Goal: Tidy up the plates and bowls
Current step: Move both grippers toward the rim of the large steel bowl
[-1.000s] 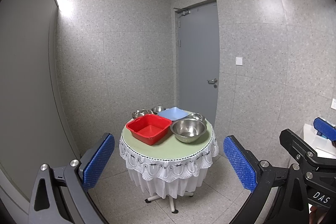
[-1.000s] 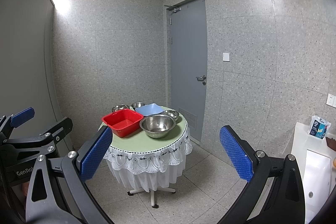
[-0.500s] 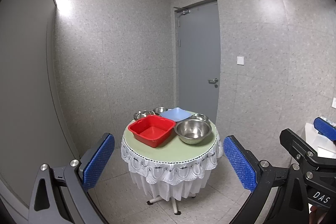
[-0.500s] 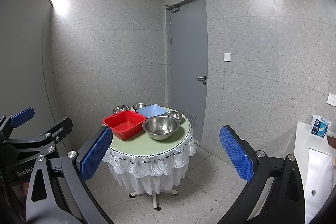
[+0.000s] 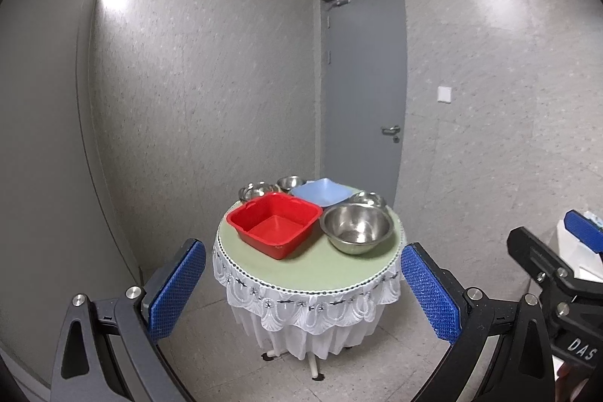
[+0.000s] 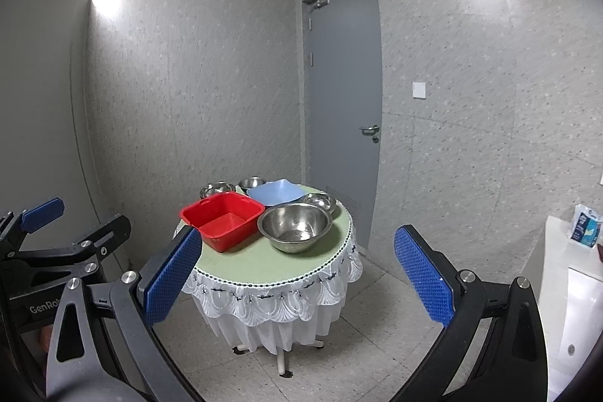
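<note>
While nothing is being held, a red tub [image 5: 277,226] sits on the round table [image 5: 309,270] just beside a big metal bowl [image 5: 356,228]; a blue dish [image 5: 320,191] and three small metal bowls [image 5: 291,182] sit behind them; both the left gripper [image 5: 303,292] and the right gripper [image 6: 297,283] are spread wide, well apart from the table; a grey door [image 5: 363,93] stands behind.

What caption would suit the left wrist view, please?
Open left gripper faces a round table holding a red tub, blue dish and steel bowls.
</note>
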Available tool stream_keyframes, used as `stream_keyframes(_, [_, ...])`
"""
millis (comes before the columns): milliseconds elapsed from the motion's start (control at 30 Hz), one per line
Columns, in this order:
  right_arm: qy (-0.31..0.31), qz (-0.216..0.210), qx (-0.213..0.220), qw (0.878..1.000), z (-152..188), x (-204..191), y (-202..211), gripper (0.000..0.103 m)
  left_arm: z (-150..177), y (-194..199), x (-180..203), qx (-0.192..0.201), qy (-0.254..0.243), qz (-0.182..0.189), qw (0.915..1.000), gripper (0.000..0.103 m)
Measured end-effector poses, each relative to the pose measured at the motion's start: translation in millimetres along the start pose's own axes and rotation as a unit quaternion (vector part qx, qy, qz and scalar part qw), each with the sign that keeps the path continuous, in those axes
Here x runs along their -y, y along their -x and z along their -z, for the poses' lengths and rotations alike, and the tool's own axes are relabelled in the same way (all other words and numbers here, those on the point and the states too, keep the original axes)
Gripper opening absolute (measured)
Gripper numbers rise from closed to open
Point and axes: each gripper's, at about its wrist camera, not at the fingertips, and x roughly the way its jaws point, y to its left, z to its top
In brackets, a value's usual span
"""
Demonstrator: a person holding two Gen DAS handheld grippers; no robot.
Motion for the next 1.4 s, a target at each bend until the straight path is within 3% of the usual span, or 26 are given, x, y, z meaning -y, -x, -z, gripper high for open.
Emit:
stream_keyframes(233, [-0.002, -0.029, -0.017, 0.999, -6.9, 21.4, -92.5, 0.103, -29.5, -92.5, 24.5, -0.022, 0.012, -0.031, 0.9992, 0.102])
stream_keyframes(533, [0.028, -0.061, -0.014, 0.998, -52.1, 46.7, -219.1, 0.103, -89.2, -226.2, 70.6, -0.025, 0.020, -0.052, 0.9981, 0.102])
stream_keyframes(633, [0.022, -0.070, -0.037, 0.997, -56.0, 57.0, -261.8, 0.103, -99.4, -274.6, 76.3, -0.041, 0.020, -0.055, 0.9975, 0.102])
stream_keyframes(833, [0.020, -0.067, -0.078, 0.995, -47.1, 67.5, -332.5, 0.103, -108.4, -367.4, 80.0, -0.081, 0.014, -0.059, 0.9948, 0.102])
stream_keyframes(1067, [0.027, -0.051, -0.126, 0.990, -27.4, 70.8, -403.6, 0.103, -107.5, -477.6, 77.2, -0.134, 0.012, -0.034, 0.9902, 0.102])
stream_keyframes(1267, [0.017, -0.058, -0.210, 0.976, 7.0, 83.2, -469.4, 0.100, -94.2, -563.4, 81.5, -0.195, 0.009, -0.021, 0.9806, 0.100])
stream_keyframes(1400, [0.015, -0.064, -0.264, 0.962, 32.1, 96.9, -513.1, 0.088, -84.1, -600.7, 85.9, -0.218, 0.019, -0.029, 0.9753, 0.095])
